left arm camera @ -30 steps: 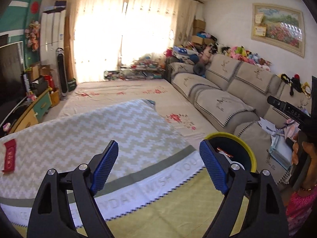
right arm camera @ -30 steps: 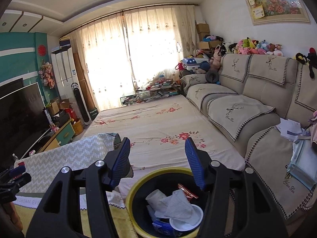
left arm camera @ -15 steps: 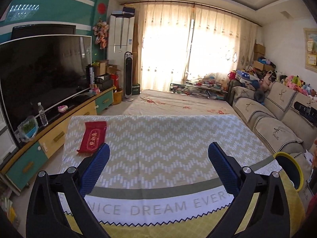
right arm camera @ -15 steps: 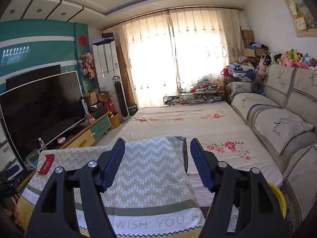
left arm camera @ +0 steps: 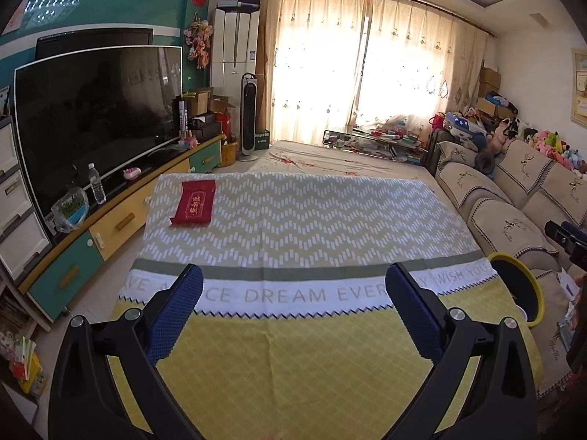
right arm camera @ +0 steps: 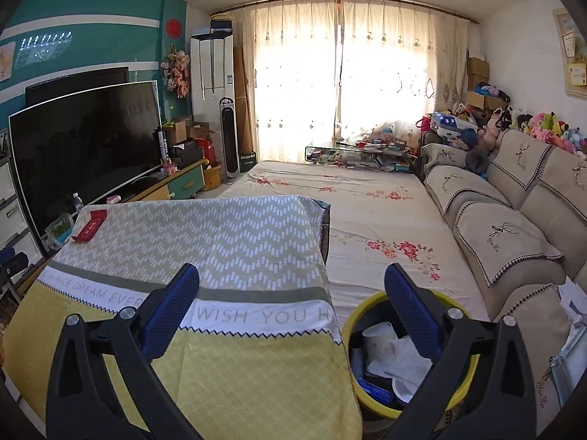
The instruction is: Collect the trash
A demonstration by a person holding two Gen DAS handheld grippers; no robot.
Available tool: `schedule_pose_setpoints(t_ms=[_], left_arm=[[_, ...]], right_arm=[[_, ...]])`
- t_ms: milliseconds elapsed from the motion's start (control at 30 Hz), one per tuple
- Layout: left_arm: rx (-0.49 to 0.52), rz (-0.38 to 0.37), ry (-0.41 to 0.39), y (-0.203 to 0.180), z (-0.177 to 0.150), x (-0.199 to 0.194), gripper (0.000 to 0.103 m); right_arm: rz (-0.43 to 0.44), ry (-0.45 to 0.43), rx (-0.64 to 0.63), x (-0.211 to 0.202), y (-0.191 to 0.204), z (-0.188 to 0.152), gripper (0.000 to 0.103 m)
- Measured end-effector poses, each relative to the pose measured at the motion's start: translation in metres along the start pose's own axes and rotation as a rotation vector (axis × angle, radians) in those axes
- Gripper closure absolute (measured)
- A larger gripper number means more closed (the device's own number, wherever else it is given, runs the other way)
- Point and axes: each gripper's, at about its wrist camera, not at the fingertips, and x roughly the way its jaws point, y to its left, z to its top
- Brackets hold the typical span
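Both the left gripper (left arm camera: 293,306) and right gripper (right arm camera: 291,306) gape empty; that flat red packet (left arm camera: 194,202) on the worktop (left arm camera: 312,366) looks light and soft, so pinch its raised near edge.

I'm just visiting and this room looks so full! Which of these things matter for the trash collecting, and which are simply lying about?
Part of the job:
- yellow-rimmed bin, with a paper cup and crumpled paper inside
- red packet on the patterned tablecloth, possibly next
- left gripper and right gripper, both open, empty

Just lying about:
- television
- water bottle
- sofa
- plush toys
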Motion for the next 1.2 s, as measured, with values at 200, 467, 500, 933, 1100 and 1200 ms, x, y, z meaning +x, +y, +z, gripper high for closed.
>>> schedule_pose_setpoints(t_ms=[200, 467, 500, 933, 1100, 1200], left_arm=[[0.02, 0.004, -0.025, -0.024, -0.02, -0.051, 0.005], [0.027, 0.01, -0.095, -0.034, -0.033, -0.113, 0.005], [0.031, 0.014, -0.103, -0.035, -0.033, -0.118, 0.005], [0.042, 0.026, -0.157, -0.041, -0.027, -0.15, 0.005], [0.051, 0.021, -0.148, -0.044, -0.025, -0.146, 0.005], [0.055, 0.02, -0.145, -0.046, -0.023, -0.144, 0.005]], right_arm=[[0.009, -0.006, 0.004, -0.049, -0.01, -0.02, 0.007], [0.036, -0.057, 0.022, -0.094, -0.011, -0.028, 0.007], [0.037, -0.062, 0.025, -0.098, -0.011, -0.03, 0.007], [0.062, -0.08, 0.032, -0.111, -0.005, -0.027, 0.007], [0.061, -0.078, 0.039, -0.108, -0.006, -0.026, 0.007], [0.059, -0.078, 0.047, -0.107, -0.007, -0.026, 0.007]])
